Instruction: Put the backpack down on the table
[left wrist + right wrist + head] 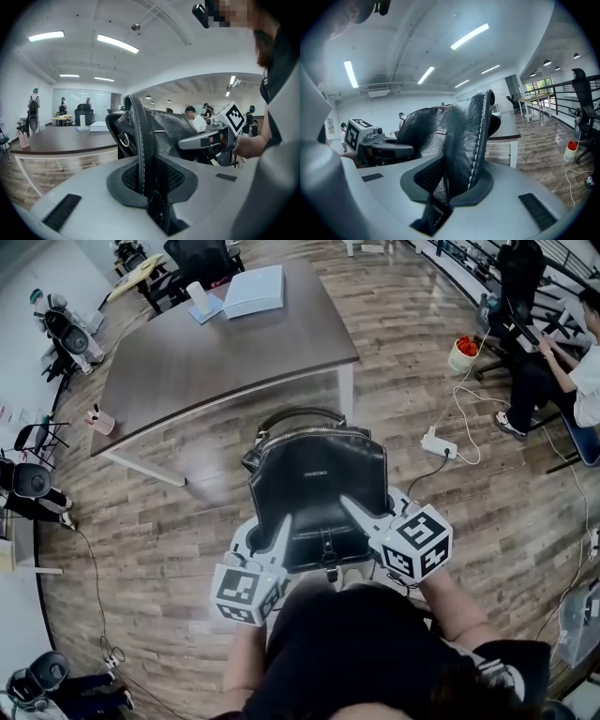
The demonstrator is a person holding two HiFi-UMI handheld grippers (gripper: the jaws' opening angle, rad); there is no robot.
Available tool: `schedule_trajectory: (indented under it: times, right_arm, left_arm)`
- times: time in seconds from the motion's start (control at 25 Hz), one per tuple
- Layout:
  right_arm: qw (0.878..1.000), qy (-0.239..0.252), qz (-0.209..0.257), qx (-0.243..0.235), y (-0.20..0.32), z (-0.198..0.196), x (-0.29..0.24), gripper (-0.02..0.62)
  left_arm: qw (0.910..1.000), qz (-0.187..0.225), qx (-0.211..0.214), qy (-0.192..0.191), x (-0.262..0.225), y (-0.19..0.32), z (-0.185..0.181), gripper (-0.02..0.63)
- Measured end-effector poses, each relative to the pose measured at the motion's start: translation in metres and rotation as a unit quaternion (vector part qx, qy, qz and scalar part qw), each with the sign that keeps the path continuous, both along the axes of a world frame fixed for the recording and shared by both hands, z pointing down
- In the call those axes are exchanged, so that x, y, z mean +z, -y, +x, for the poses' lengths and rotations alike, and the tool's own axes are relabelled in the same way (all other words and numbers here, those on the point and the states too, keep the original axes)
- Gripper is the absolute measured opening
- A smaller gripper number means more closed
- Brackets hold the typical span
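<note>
Wood floor lies open all round, and the dark surface (pixel 216 352) at eleven o'clock is bare on its near half. Its near edge and white leg (pixel 345 395) stand just beyond the backpack (pixel 319 484), held in the air at six o'clock of it; carried too low, the bag could catch there. Left tongs (pixel 281 526) and right tongs (pixel 354 509) each clench a thin side edge, so a jolt might slip it. A power strip (pixel 439 443) at three o'clock could snag a foot.

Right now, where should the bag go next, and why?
Probably carry it forward: the backpack hangs over the floor, clamped by the left gripper and right gripper, and the table lies ahead.
</note>
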State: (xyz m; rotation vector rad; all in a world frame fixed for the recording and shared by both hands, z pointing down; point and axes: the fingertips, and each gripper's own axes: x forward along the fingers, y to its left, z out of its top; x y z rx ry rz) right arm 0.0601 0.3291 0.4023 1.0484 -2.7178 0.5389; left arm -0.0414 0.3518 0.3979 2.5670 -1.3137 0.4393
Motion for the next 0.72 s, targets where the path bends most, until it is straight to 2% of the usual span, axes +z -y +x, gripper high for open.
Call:
schedule_trajectory:
  times: [0.28,0.72]
  right_arm:
    - [1.0,-0.012,0.002,0.011,0.042,-0.019,-0.005,0.067]
    - [0.999,-0.023,-0.004,0.024,0.134,-0.08,-0.013,0.066]
  left_arm:
    - [0.9998,0.007,0.018,-0.01,-0.004,0.046,-0.018,0.057]
    - [0.9993,0.007,0.031,-0.021,-0.008,0.14,-0.081,0.057]
